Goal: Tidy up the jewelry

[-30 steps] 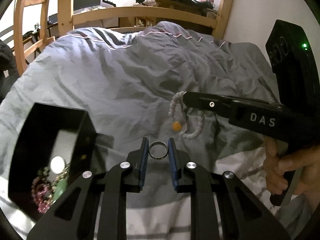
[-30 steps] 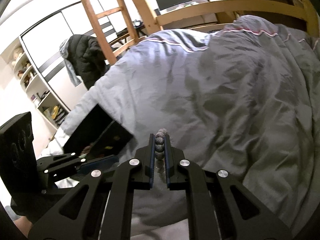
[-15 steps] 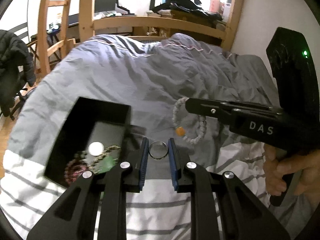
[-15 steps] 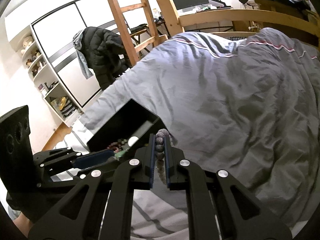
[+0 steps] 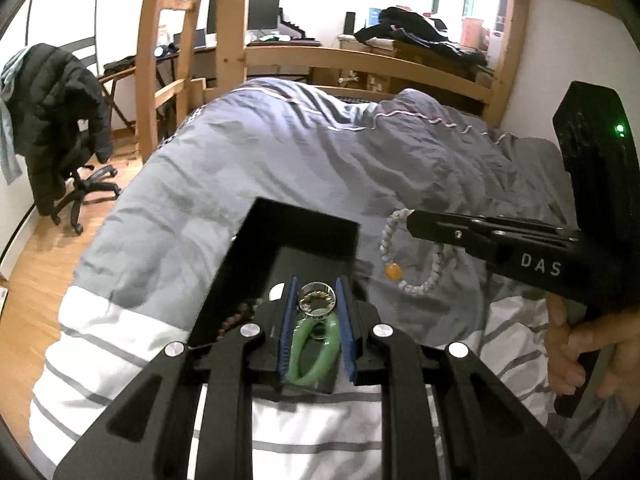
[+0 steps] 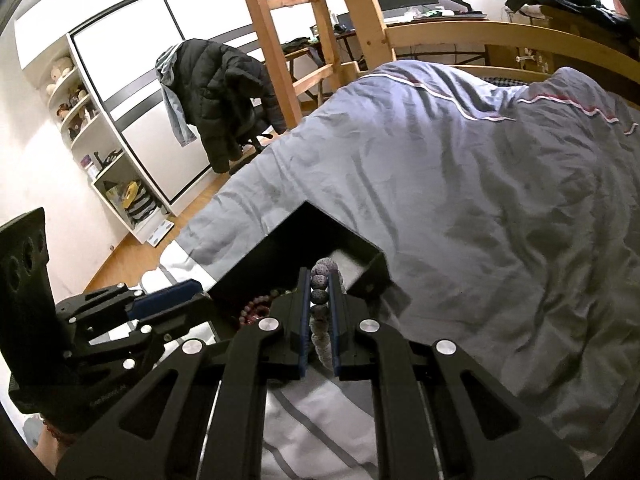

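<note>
My left gripper (image 5: pixel 317 285) is shut on a silver ring (image 5: pixel 316 299) and holds it over the open black box (image 5: pixel 296 220) on the bed. In the box lie a green bangle (image 5: pixel 310 356) and a dark bead string (image 5: pixel 240 312). My right gripper (image 6: pixel 320 276) is shut on a white bead bracelet (image 6: pixel 322 304), which shows in the left wrist view (image 5: pixel 416 276) hanging with an orange bead beside the box's right wall. In the right wrist view the box (image 6: pixel 312 224) sits just ahead, with red beads (image 6: pixel 256 310) inside.
The box rests on a grey duvet (image 5: pixel 320 160) with a white striped sheet (image 5: pixel 120 328) near me. A wooden bed frame (image 5: pixel 360 56) and ladder (image 6: pixel 280 40) stand behind. A chair with a black jacket (image 5: pixel 56 128) stands on the floor at left.
Both grippers have moved left toward the box. The left one with the ring now hangs over the box's inside, and the bracelet now hangs close to its right wall.
</note>
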A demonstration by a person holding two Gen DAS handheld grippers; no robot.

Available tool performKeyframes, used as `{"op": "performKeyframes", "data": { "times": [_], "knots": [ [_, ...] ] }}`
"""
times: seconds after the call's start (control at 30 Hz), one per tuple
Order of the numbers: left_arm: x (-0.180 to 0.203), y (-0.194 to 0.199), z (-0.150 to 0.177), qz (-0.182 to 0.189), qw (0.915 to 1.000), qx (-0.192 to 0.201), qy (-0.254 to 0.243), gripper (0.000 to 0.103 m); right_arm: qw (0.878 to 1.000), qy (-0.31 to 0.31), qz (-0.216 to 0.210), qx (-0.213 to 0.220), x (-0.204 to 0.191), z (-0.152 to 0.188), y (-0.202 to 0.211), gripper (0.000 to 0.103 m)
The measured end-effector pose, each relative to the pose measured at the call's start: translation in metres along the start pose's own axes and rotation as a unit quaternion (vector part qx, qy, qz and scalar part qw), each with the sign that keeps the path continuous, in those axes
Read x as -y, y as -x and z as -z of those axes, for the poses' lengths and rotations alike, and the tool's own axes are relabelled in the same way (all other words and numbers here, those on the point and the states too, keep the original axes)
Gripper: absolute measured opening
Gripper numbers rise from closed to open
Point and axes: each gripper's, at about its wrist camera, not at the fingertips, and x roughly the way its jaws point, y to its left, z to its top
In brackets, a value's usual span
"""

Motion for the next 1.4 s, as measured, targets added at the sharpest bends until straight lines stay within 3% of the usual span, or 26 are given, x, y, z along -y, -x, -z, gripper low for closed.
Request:
{"op": "performKeyframes", "data": {
  "times": [0.33, 0.73, 0.8, 0.9, 0.93, 1.0, 1.07, 1.13, 1.27, 1.4],
  "knots": [
    [-0.024, -0.030, 0.006, -0.023, 0.9987, -0.028, 0.035, 0.019, 1.000, -0.011, -0.010, -0.004, -0.024, -0.012, -0.038, 0.009],
    [-0.028, -0.050, 0.011, -0.029, 0.9968, -0.056, 0.049, 0.020, 0.999, -0.024, -0.004, -0.029, -0.016, -0.002, -0.063, 0.010],
    [-0.029, -0.050, 0.013, -0.027, 0.9964, -0.059, 0.054, 0.022, 0.999, -0.026, -0.002, -0.032, -0.014, -0.002, -0.065, 0.010],
    [-0.033, -0.045, 0.013, -0.034, 0.9960, -0.052, 0.064, 0.042, 0.999, -0.026, 0.004, -0.030, -0.013, -0.003, -0.064, 0.012],
    [-0.035, -0.042, 0.013, -0.036, 0.9959, -0.048, 0.068, 0.049, 0.999, -0.029, 0.003, -0.027, -0.012, -0.003, -0.062, 0.015],
    [-0.038, -0.033, 0.012, -0.042, 0.9955, -0.039, 0.076, 0.061, 0.999, -0.034, 0.007, -0.022, -0.010, -0.004, -0.055, 0.034],
    [-0.040, -0.024, 0.008, -0.050, 0.9952, -0.028, 0.079, 0.076, 0.999, -0.036, 0.015, -0.012, -0.009, -0.004, -0.047, 0.080],
    [-0.042, -0.012, 0.003, -0.059, 0.9945, -0.017, 0.085, 0.090, 0.999, -0.034, 0.037, 0.007, -0.010, -0.005, -0.033, 0.096],
    [-0.040, 0.006, -0.002, -0.088, 0.9940, -0.019, 0.063, 0.092, 0.995, -0.002, 0.098, -0.002, -0.021, -0.004, -0.019, 0.097],
    [-0.036, 0.029, -0.003, -0.105, 0.9936, -0.021, 0.037, 0.093, 0.993, 0.028, 0.112, -0.018, -0.041, 0.003, -0.004, 0.098]
  ]
}}
